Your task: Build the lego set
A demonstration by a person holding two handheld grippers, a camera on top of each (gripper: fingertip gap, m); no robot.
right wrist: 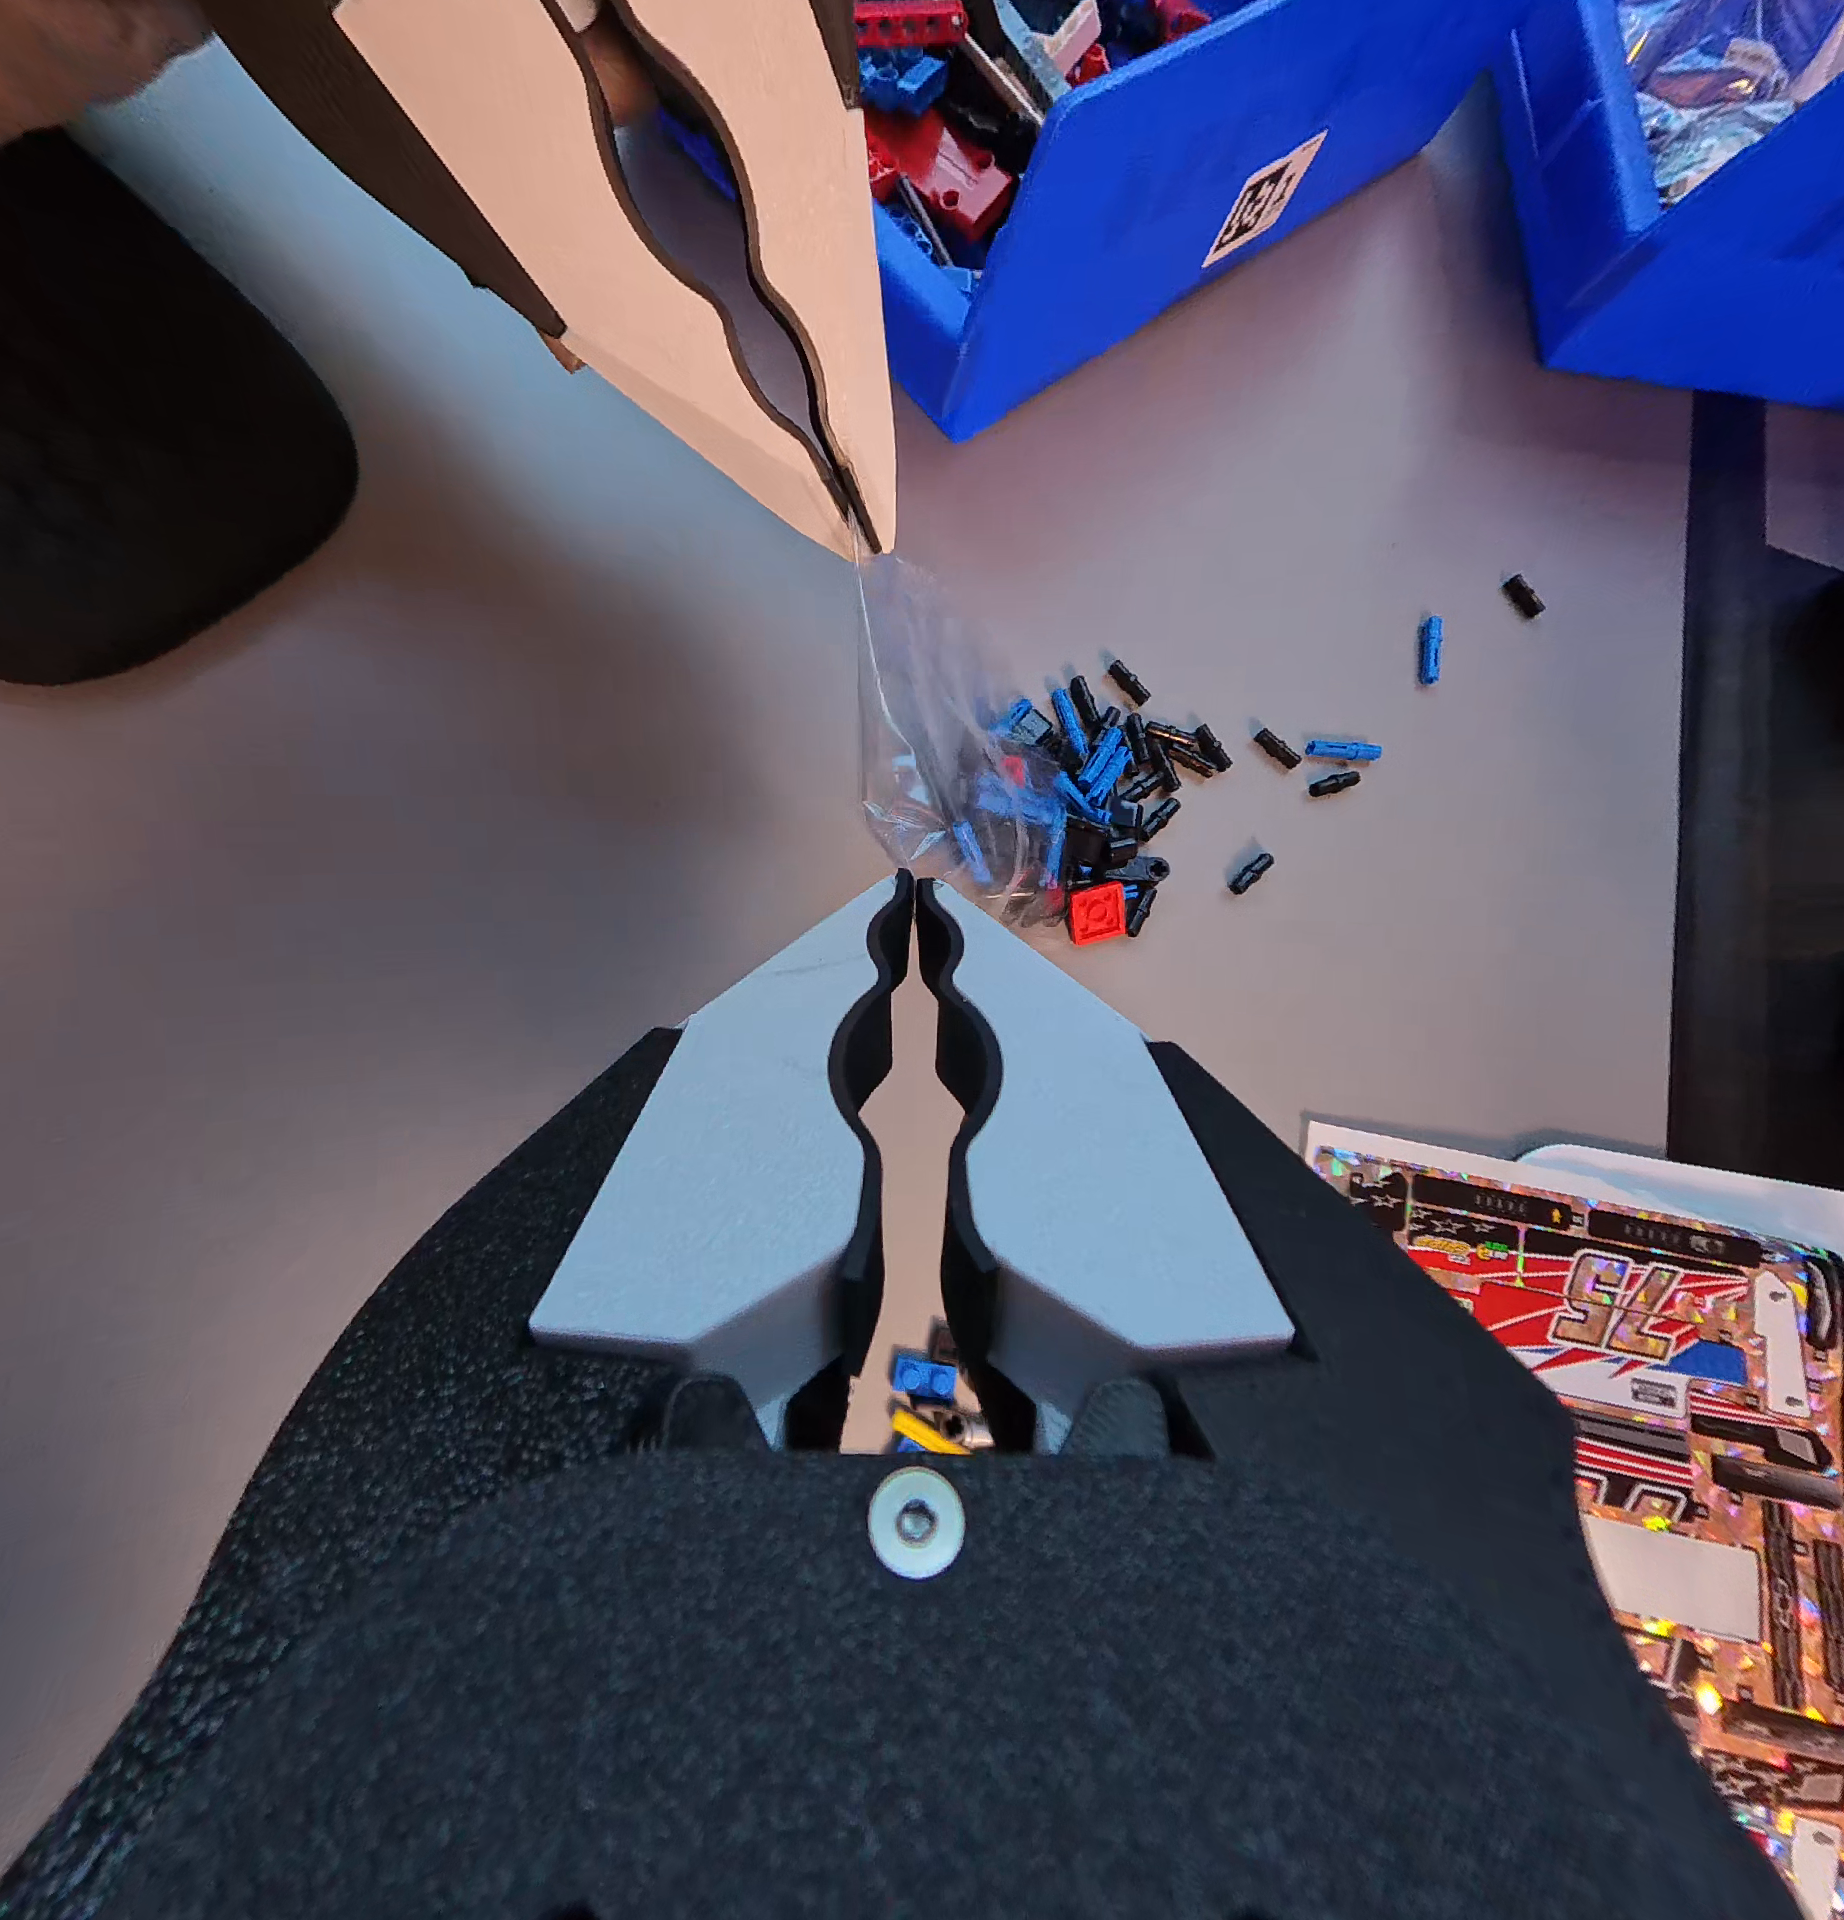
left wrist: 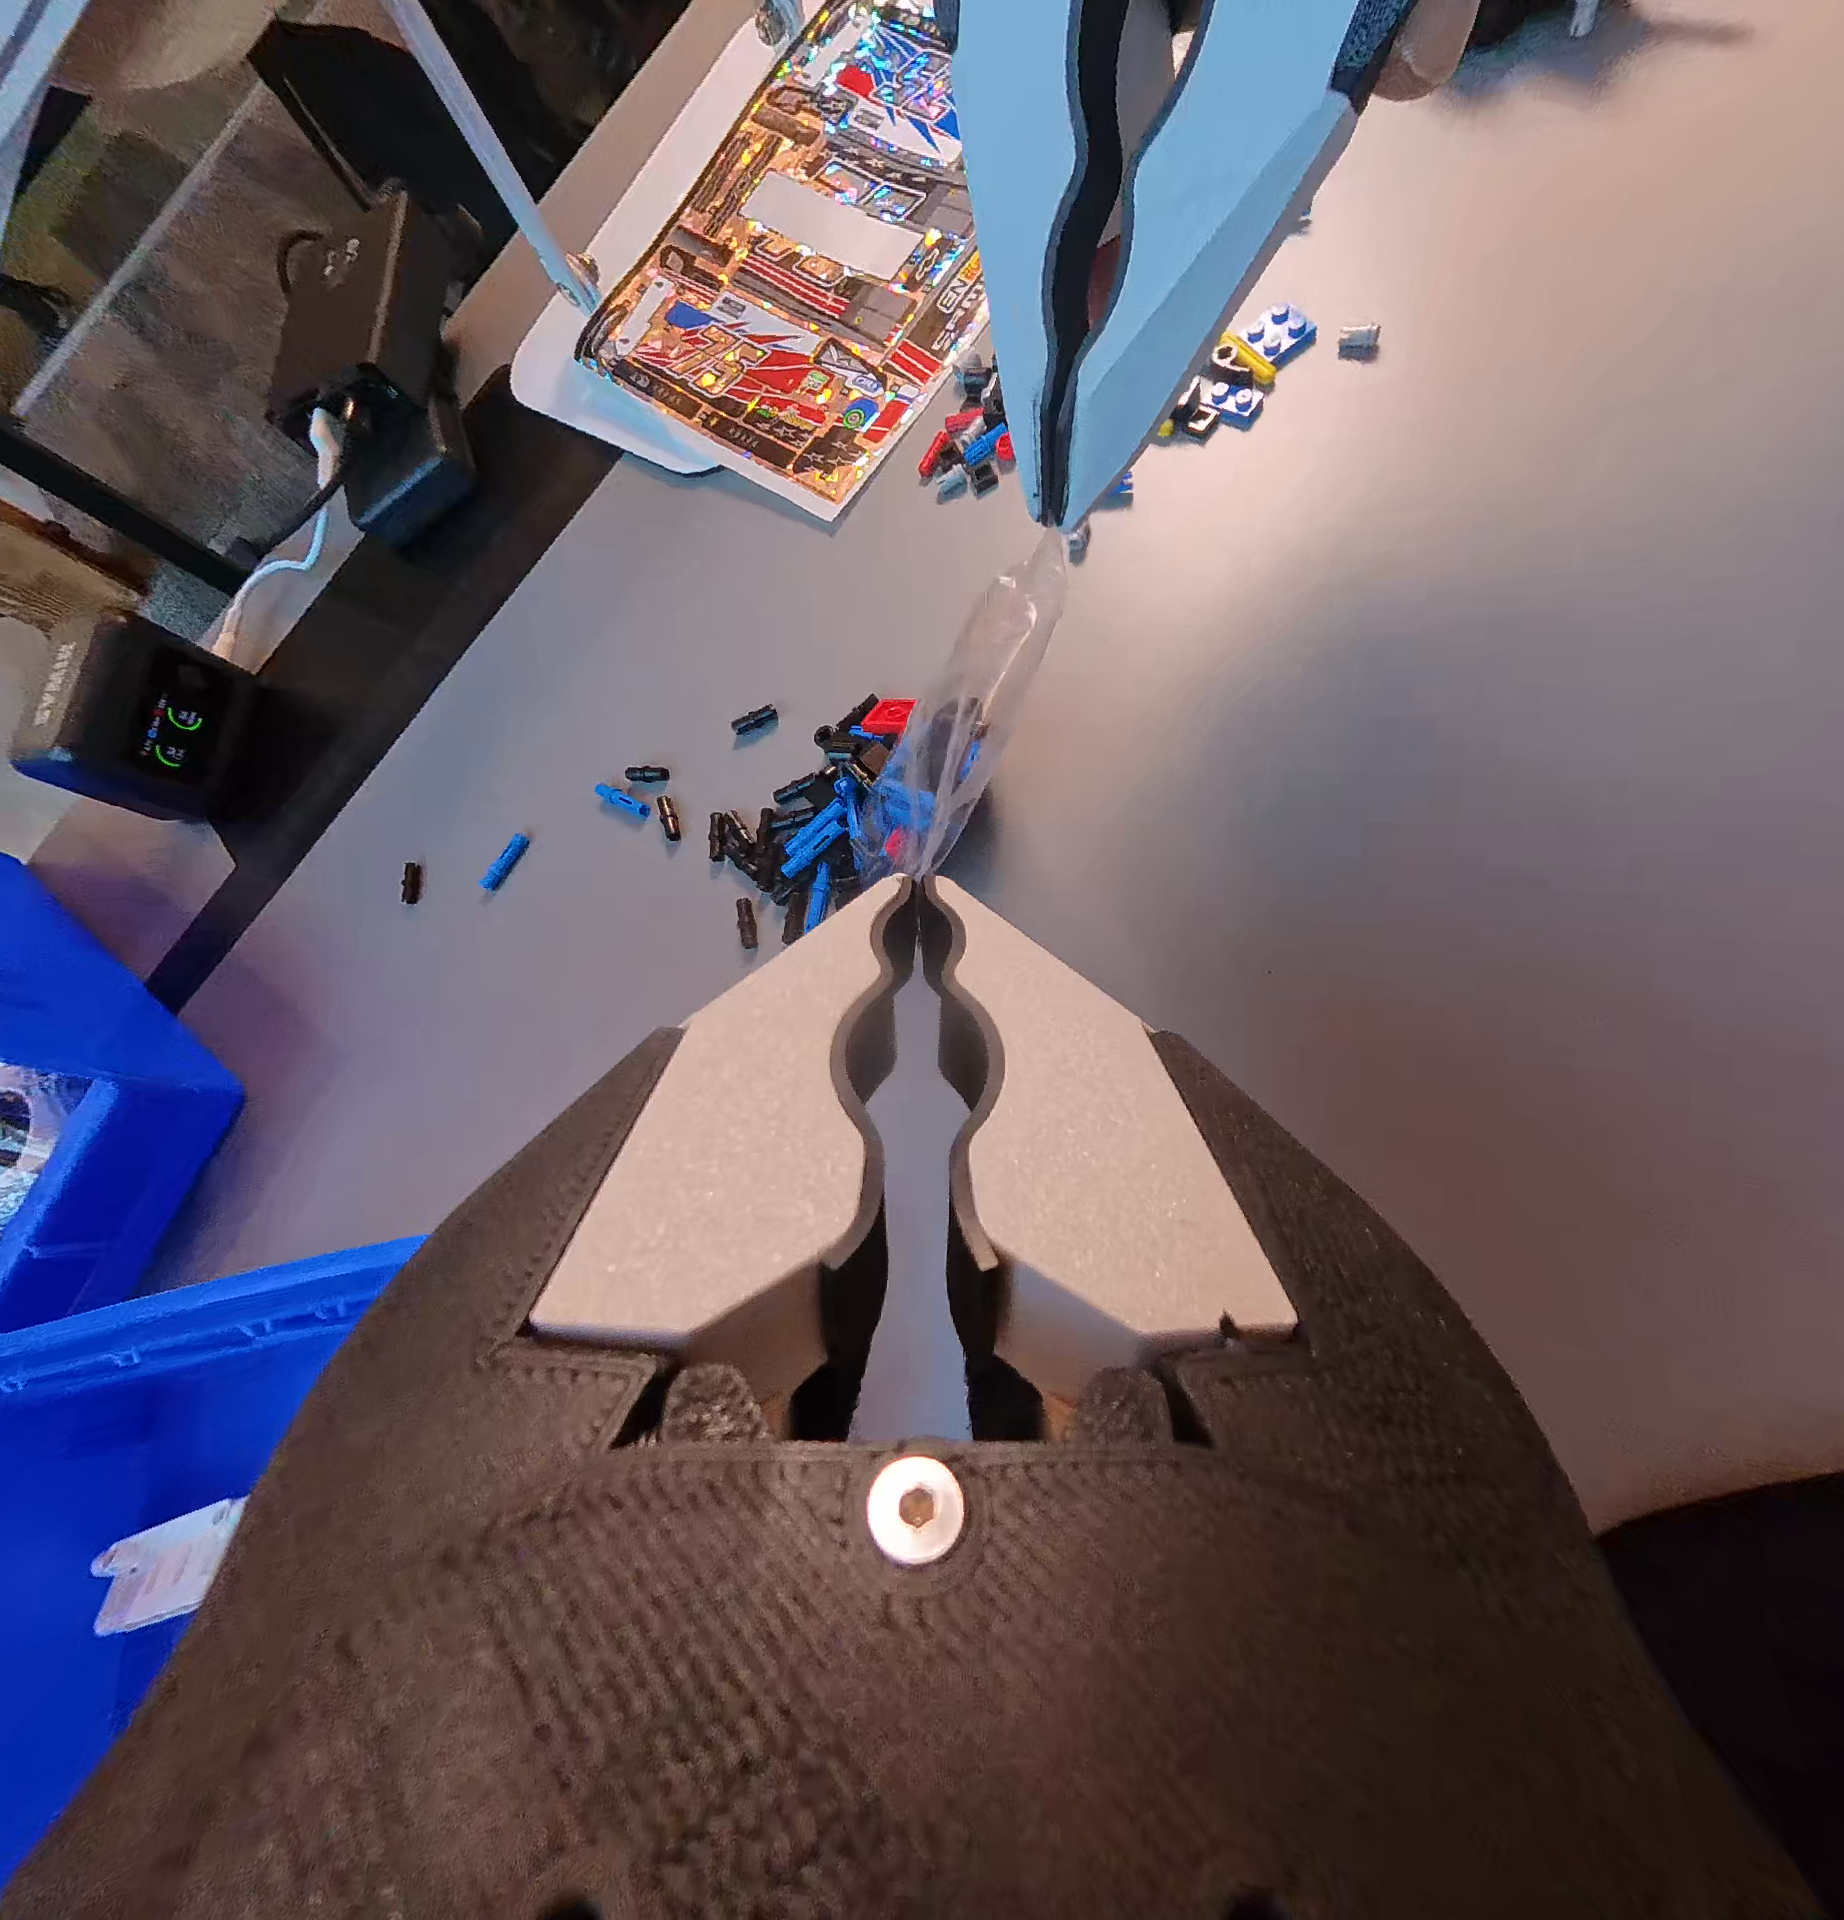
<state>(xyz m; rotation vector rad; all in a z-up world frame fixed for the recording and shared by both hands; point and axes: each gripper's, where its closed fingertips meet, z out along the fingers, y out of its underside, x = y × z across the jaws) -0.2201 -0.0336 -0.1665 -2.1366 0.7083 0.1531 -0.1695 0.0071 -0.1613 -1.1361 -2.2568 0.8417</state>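
Observation:
A small clear plastic bag (left wrist: 985,675) hangs stretched between my two grippers above the grey table (left wrist: 1417,831). It still holds some blue and black Lego pins. My left gripper (left wrist: 916,883) is shut on one end of the bag. My right gripper (left wrist: 1048,520) is shut on the other end. In the right wrist view the bag (right wrist: 918,707) runs from my right gripper (right wrist: 915,883) up to the left gripper (right wrist: 866,540). A pile of blue and black pins (left wrist: 793,831) with a red square plate (left wrist: 889,715) lies under the bag; the pile (right wrist: 1105,769) also shows in the right wrist view.
A shiny sticker sheet (left wrist: 793,301) lies at the table's far side, also seen in the right wrist view (right wrist: 1666,1455). A second heap of small blue, yellow and red pieces (left wrist: 1240,364) lies near it. Blue bins (right wrist: 1157,229) with parts stand at the table edge. Loose pins (left wrist: 502,860) lie scattered. The tips of one gripper are about 8 cm away from the tips of the other.

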